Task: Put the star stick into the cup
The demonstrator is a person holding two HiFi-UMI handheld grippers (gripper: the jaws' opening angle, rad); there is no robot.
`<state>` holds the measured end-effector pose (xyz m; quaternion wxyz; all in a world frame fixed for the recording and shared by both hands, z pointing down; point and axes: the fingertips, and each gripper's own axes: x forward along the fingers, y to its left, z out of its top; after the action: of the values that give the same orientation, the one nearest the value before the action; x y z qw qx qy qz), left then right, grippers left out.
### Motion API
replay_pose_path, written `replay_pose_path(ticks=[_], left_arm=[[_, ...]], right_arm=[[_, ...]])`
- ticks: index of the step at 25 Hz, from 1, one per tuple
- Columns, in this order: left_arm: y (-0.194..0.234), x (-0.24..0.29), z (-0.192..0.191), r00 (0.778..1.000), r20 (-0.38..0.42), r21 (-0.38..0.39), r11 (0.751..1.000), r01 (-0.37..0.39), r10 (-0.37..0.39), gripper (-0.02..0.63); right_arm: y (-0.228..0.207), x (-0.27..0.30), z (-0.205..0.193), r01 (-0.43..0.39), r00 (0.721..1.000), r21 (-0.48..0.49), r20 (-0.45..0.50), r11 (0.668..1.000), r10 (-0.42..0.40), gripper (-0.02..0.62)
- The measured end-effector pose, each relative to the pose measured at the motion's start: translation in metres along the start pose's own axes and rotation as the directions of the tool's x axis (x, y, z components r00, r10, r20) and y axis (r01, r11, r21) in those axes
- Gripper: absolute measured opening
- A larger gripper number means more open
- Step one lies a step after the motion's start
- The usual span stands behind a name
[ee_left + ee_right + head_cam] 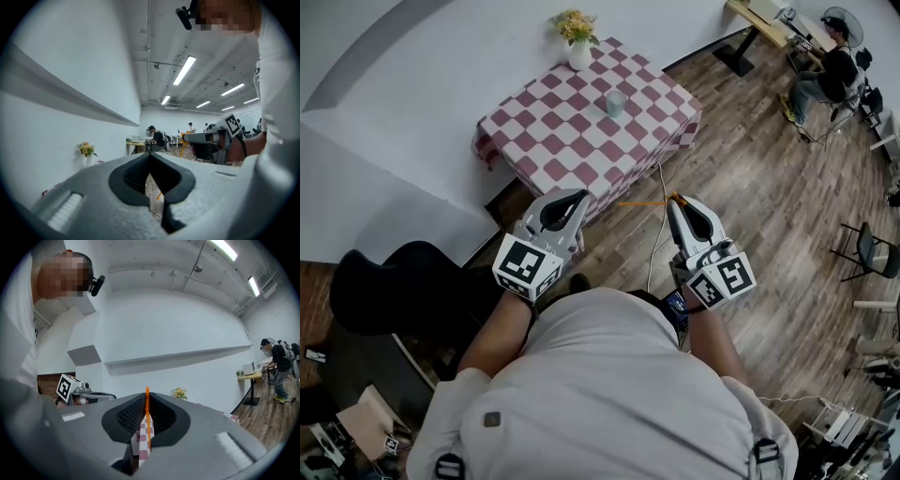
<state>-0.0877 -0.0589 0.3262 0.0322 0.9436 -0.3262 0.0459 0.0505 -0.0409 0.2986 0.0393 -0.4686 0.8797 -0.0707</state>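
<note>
Well short of the table (546, 133) — carry step: right gripper (676, 200) pinches star stick (643, 202), left gripper (580, 196) jaws pressed together, empty; next — reach cup (615, 103).

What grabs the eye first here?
The checkered table up top in the head view, with a cup on it and flowers at its far corner. Nearer, the right gripper is shut on a thin orange stick; the left gripper is shut, empty.
</note>
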Motion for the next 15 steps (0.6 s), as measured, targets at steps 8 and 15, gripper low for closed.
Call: replay_pose_path(ticks=[8,15], left_arm=[[0.033,-0.008,-0.005,1.0,-0.005,-0.007,1.0,0.013,-0.013,0.002],[0.051,0.0,-0.008,1.0,-0.02,0.0,1.0,0.003,-0.003,0.002]], right_arm=[[0.01,0.032,-0.008,0.007,1.0,0.002,-0.008,1.0,-0.007,0.028],[-0.006,0.055,-0.009,0.001,1.0,0.014,-0.006,1.0,-0.001,0.028]])
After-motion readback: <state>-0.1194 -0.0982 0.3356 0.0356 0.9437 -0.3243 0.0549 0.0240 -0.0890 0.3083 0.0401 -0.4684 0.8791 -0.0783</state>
